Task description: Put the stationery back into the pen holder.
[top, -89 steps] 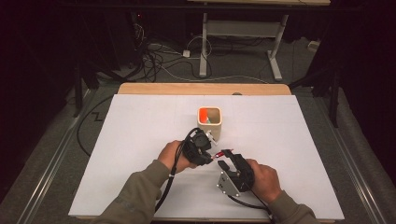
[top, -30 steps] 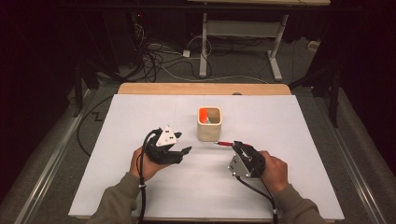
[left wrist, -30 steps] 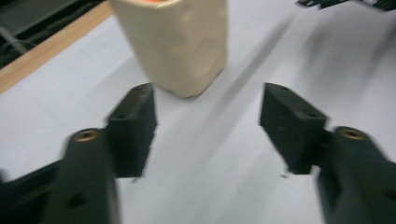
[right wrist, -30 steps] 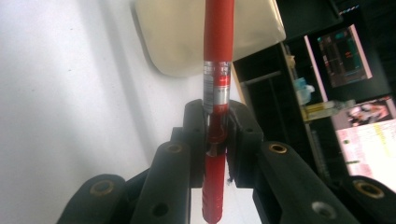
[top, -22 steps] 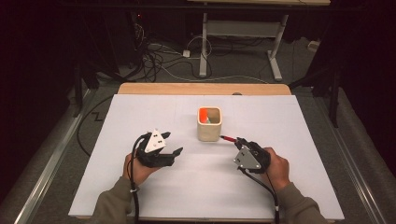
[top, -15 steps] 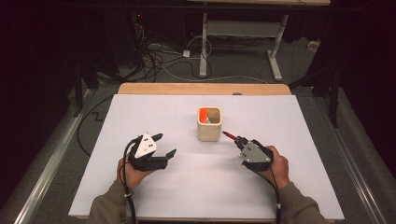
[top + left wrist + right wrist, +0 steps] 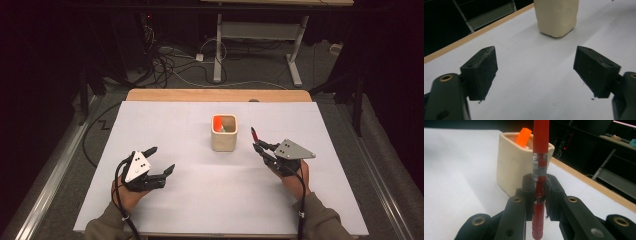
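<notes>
A cream cup [image 7: 224, 132] stands upright near the middle of the white table, with an orange marker [image 7: 218, 121] inside it. To the cup's right, my right gripper [image 7: 259, 148] is shut on a red pen [image 7: 253, 133] whose far end points up and away. In the right gripper view the red pen [image 7: 540, 157] rises between the pads, in front of the cup [image 7: 516, 170] and its orange marker [image 7: 523, 136]. My left gripper [image 7: 162, 158] is low at the front left, well clear of the cup. Its jaws have just been opening and stand open with nothing between them [image 7: 536, 58]; the cup [image 7: 556, 17] lies ahead.
The white table sheet [image 7: 175, 200] ends at a wooden strip [image 7: 215, 95] along the far side. Beyond it are floor cables [image 7: 170, 65] and a white desk frame [image 7: 250, 40]. A metal rail [image 7: 50, 175] runs along the left.
The two grippers, close together three seconds ago, have parted. The left hand moved left and toward the front edge while its jaws widened. The right hand carried the red pen rightward beside the cup.
</notes>
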Demonstrator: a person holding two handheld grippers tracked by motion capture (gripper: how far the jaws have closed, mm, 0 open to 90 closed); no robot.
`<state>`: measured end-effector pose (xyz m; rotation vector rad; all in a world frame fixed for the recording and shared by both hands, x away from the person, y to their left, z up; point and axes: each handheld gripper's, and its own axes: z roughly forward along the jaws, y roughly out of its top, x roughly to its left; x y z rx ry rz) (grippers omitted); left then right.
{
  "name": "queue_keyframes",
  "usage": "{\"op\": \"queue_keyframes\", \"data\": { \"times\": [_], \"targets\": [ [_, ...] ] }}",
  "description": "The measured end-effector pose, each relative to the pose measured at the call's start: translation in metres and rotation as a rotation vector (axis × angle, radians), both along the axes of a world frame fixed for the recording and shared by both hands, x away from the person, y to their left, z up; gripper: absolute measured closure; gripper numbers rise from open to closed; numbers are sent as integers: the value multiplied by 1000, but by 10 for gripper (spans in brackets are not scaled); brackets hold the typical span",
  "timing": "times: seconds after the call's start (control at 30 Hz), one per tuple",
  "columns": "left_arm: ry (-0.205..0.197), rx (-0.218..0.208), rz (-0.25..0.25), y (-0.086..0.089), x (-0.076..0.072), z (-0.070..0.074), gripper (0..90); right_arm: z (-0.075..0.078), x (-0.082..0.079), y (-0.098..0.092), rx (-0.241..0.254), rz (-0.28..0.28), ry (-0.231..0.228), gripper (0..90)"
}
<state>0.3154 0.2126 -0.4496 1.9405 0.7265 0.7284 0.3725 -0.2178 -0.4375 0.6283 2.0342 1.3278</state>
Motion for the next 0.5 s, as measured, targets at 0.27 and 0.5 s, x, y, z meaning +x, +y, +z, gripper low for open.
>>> {"op": "queue_keyframes", "data": {
  "times": [0.27,0.5],
  "targets": [
    [-27,30,14,6,-8,-9,184,3,5,1,57,6,13,800],
    [-43,27,24,11,-15,-14,184,12,14,2,111,3,8,799]
  ]
}}
